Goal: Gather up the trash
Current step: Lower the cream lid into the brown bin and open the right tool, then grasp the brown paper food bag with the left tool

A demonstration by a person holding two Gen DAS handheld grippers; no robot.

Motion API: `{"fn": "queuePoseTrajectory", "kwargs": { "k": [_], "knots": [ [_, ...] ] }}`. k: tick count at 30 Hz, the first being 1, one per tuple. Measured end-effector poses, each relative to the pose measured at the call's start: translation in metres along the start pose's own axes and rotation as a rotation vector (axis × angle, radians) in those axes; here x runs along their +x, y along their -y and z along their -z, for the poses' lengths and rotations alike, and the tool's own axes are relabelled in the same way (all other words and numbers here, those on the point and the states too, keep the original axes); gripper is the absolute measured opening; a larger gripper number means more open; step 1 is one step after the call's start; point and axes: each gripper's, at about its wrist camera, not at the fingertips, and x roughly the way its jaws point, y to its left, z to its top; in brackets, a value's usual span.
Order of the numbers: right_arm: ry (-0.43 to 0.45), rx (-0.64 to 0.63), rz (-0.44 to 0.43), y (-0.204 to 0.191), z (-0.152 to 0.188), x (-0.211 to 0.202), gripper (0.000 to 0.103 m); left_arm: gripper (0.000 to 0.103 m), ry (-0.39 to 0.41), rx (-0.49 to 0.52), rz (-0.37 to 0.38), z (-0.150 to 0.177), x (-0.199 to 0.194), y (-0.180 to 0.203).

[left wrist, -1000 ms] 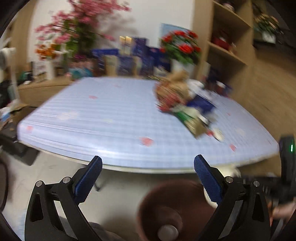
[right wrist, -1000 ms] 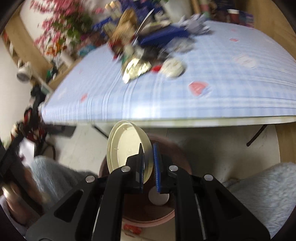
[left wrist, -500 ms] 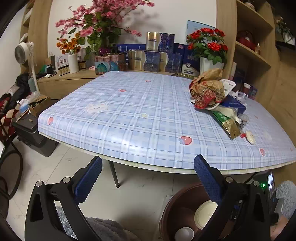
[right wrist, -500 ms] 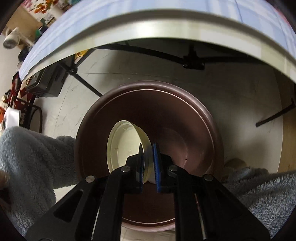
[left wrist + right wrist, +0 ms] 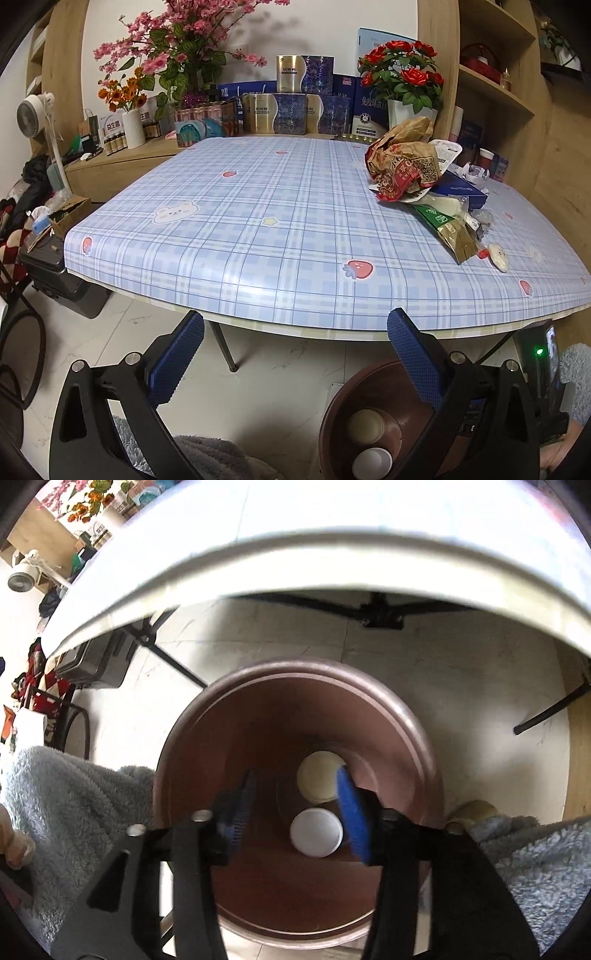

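A brown round bin (image 5: pixel 295 801) stands on the floor under the table's front edge; it also shows in the left wrist view (image 5: pixel 373 417). Inside lie a cream lid (image 5: pixel 319 775) and a white cup (image 5: pixel 316 832). My right gripper (image 5: pixel 295 812) is open and empty, just above the bin's mouth. My left gripper (image 5: pixel 295 343) is open and empty, below the table's front edge. A pile of trash (image 5: pixel 417 177) sits on the table's right side: crumpled brown paper bag, blue box, green and gold wrappers (image 5: pixel 448 230), a small white piece (image 5: pixel 498 256).
The blue checked table (image 5: pixel 258 229) has black folding legs (image 5: pixel 221 347). Boxes and flower vases (image 5: pixel 402 85) stand behind it, wooden shelves (image 5: pixel 491 81) at the right. A black case (image 5: pixel 55 273) and a fan (image 5: pixel 35 114) are at the left.
My right gripper has opened and let go of the cream lid, which now lies in the bin. The left gripper stays open and has hardly moved.
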Motion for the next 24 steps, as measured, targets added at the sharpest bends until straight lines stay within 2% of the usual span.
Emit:
{"fn": "queuePoseTrajectory", "kwargs": {
  "k": [2,4,9,16,20,24],
  "knots": [
    [0.034,-0.006,0.007,-0.002,-0.001,-0.006,0.069,0.097,0.005,0.003,-0.003,0.0,-0.001,0.001],
    [0.064,-0.024,0.011,-0.006,-0.001,-0.015,0.083,0.097,0.007,0.004,-0.004,0.0,-0.002,0.0],
    [0.184,-0.11,0.017,-0.027,0.001,-0.048,0.097,0.097,0.015,-0.015,0.005,-0.001,-0.003,-0.003],
    [0.398,-0.199,0.015,-0.051,0.005,-0.097,0.097,0.097,0.033,-0.061,0.038,-0.001,-0.005,-0.011],
    [0.51,-0.205,0.087,-0.047,-0.002,-0.124,0.097,0.097,0.044,-0.076,0.054,-0.003,-0.007,-0.014],
    [0.591,-0.168,0.091,-0.03,-0.01,-0.144,0.097,0.097,0.089,-0.089,0.074,-0.011,-0.011,-0.015]
  ]
}}
